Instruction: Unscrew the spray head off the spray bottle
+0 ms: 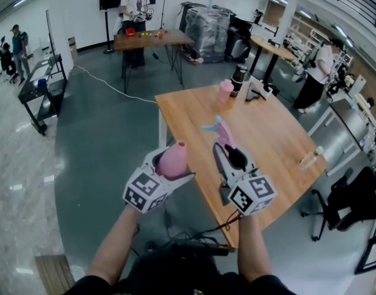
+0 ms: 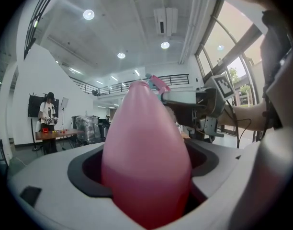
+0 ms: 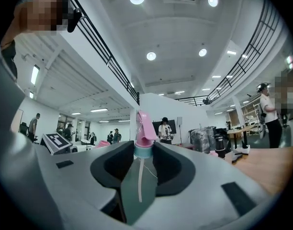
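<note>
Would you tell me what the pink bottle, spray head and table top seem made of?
The pink bottle looks like translucent plastic: a darker fill shows through. The spray head seems glossy pink and teal plastic. The table top looks wood or laminate, tan and matte.

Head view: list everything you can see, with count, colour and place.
pink plastic spray bottle: one, pink, neck open, in the left gripper
pink-and-teal spray head: one, off the bottle, in the right gripper
light wooden table: one, tan, ahead on the right
pink tumbler: one, table's far end
black flask: one, beside the tumbler
clear bottle: one, near table's right edge
black office chair: one, right of table
left gripper: grey-white, shut on the bottle
right gripper: grey-white, shut on the spray head
</note>
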`<control>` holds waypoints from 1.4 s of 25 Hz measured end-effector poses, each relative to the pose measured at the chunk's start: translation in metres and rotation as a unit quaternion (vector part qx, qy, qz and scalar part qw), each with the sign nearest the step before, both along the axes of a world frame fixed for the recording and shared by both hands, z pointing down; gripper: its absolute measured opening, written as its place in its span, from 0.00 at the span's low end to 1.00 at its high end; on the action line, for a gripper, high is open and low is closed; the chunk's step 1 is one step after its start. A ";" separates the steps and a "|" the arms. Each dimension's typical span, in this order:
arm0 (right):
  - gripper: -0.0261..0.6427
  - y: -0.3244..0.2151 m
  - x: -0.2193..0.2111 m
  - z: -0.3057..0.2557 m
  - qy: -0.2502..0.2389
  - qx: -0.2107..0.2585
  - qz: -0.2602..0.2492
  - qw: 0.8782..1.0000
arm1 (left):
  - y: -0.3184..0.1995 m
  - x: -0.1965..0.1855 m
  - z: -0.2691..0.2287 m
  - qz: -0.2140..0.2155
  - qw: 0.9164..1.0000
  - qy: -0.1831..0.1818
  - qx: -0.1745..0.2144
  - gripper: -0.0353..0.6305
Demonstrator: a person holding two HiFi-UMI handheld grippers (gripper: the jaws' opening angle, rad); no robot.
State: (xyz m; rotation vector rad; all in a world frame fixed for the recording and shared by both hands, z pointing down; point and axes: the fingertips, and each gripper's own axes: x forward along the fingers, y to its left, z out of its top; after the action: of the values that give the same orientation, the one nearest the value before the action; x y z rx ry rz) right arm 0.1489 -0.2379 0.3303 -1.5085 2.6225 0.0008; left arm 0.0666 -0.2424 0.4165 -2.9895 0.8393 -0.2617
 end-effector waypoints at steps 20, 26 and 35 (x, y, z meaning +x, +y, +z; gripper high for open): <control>0.23 0.002 -0.008 0.029 0.051 -0.023 0.025 0.998 | 0.000 0.002 -0.014 0.000 1.000 0.008 0.005 0.72; 0.23 0.003 -0.008 0.029 0.049 -0.024 0.026 0.998 | 0.000 0.003 -0.012 0.001 1.000 0.006 0.003 0.72; 0.23 0.004 -0.008 0.027 0.047 -0.021 0.027 0.998 | 0.001 0.004 -0.009 0.003 1.000 0.004 0.002 0.72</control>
State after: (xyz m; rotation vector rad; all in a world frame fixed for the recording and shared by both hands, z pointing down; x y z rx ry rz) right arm 0.1413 -0.2343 0.3577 -1.6303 2.6691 0.0213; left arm 0.0709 -0.2416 0.4075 -2.9910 0.8302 -0.2494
